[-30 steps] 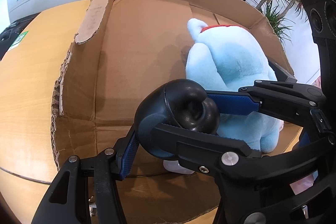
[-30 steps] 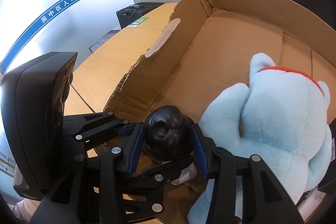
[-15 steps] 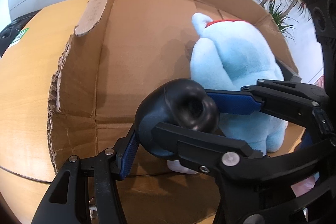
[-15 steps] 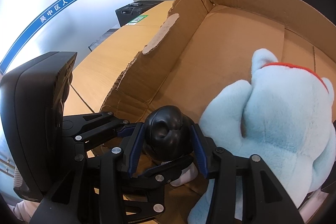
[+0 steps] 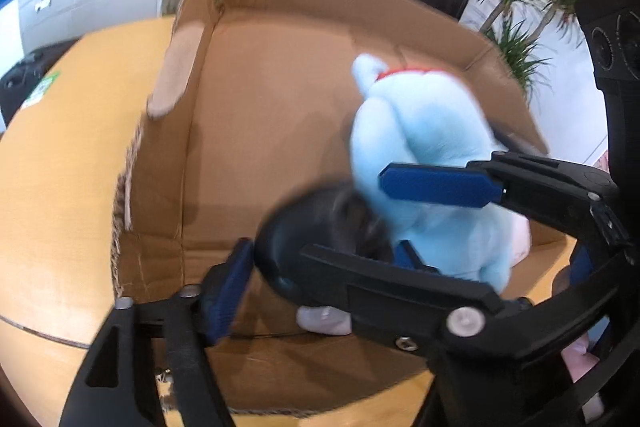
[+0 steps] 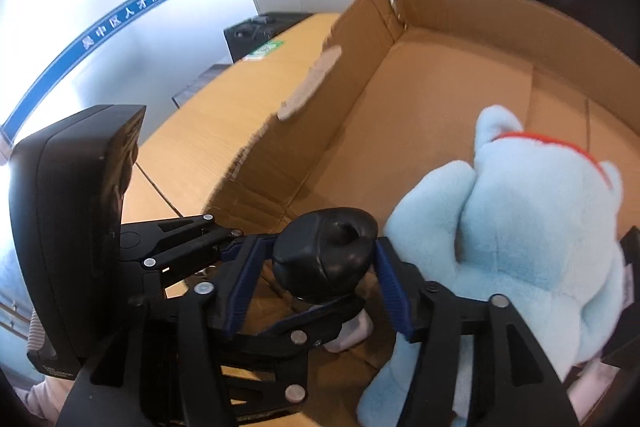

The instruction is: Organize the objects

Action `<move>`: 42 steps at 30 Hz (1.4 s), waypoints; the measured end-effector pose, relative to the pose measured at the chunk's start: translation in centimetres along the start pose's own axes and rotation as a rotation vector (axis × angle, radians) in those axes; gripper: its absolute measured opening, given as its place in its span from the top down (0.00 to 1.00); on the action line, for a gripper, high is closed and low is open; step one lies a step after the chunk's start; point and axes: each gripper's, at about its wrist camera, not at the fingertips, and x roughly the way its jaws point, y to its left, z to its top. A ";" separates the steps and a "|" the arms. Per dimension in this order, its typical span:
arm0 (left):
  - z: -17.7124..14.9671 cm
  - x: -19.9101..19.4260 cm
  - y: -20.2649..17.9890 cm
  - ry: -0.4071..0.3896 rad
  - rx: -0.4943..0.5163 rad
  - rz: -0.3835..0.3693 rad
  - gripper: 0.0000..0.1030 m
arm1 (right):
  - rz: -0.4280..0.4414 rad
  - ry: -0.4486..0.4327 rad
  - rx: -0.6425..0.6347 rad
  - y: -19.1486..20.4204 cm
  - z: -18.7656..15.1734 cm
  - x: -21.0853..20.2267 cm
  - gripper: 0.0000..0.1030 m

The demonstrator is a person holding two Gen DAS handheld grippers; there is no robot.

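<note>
I am opening both grippers [image 5: 316, 223] [image 6: 316, 283] off the black ring [image 6: 326, 259], dropping between them beside the plush [image 6: 520, 251].

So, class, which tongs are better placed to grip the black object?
Probably right. The right tongs, opening, straddle the black object squarely; the left tongs, also opening, have one pad over the blue plush.

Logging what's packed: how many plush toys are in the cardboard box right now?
1: a light blue plush toy with a red collar, on the right of the cardboard box. Anything behind it is hidden.
</note>
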 end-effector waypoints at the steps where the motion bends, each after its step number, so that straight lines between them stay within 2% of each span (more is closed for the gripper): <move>1: 0.1 -0.5 -0.5 -0.019 0.014 0.000 0.20 | -0.022 -0.024 -0.003 0.1 0.0 -0.9 0.33; 2: 0.0 -1.0 -0.9 -0.029 0.029 0.008 0.19 | -0.046 -0.045 -0.004 0.0 0.0 -1.7 0.25; 3: 0.0 -1.5 -1.3 -0.036 0.042 0.022 0.19 | -0.068 -0.079 -0.003 -0.1 0.0 -2.7 0.24; 9: 0.3 -3.3 -3.6 -0.084 0.060 0.055 0.18 | -0.145 -0.165 0.015 -1.2 -0.2 -8.0 0.23; 14: -0.1 -5.7 -6.6 -0.135 0.121 0.124 0.17 | -0.202 -0.213 0.046 -2.7 -1.1 -11.7 0.22; 19: -0.1 -7.6 -10.1 -0.203 0.169 0.138 0.11 | -0.303 -0.242 0.081 -4.4 -3.5 -14.7 0.21; 21: 0.1 -7.8 -11.6 -0.219 0.198 0.152 0.02 | -0.336 -0.249 0.096 -5.2 -4.7 -15.8 0.20; 25: -0.9 -8.4 -14.0 -0.293 0.236 0.191 0.00 | -0.402 -0.270 0.118 -6.5 -7.1 -17.6 0.17; 28: -1.8 -8.2 -15.6 -0.321 0.272 0.231 0.00 | -0.433 -0.299 0.122 -6.9 -9.1 -18.8 0.11; 30: -2.5 -7.6 -16.0 -0.318 0.290 0.268 0.00 | -0.433 -0.314 0.113 -7.1 -10.4 -19.4 0.01; 33: -3.5 -6.5 -15.4 -0.290 0.274 0.314 0.00 | -0.433 -0.363 0.120 -7.5 -12.3 -20.0 0.01; 37: -4.9 -5.5 -12.8 -0.246 0.201 0.367 0.00 | -0.397 -0.404 0.185 -8.7 -15.2 -19.2 0.01; 40: -6.1 -5.0 -10.5 -0.203 0.153 0.398 0.00 | -0.282 -0.348 0.210 -9.9 -17.8 -17.5 0.01; 42: -6.8 -4.9 -9.5 -0.186 0.128 0.402 0.00 | -0.202 -0.256 0.224 -10.9 -19.2 -15.4 0.01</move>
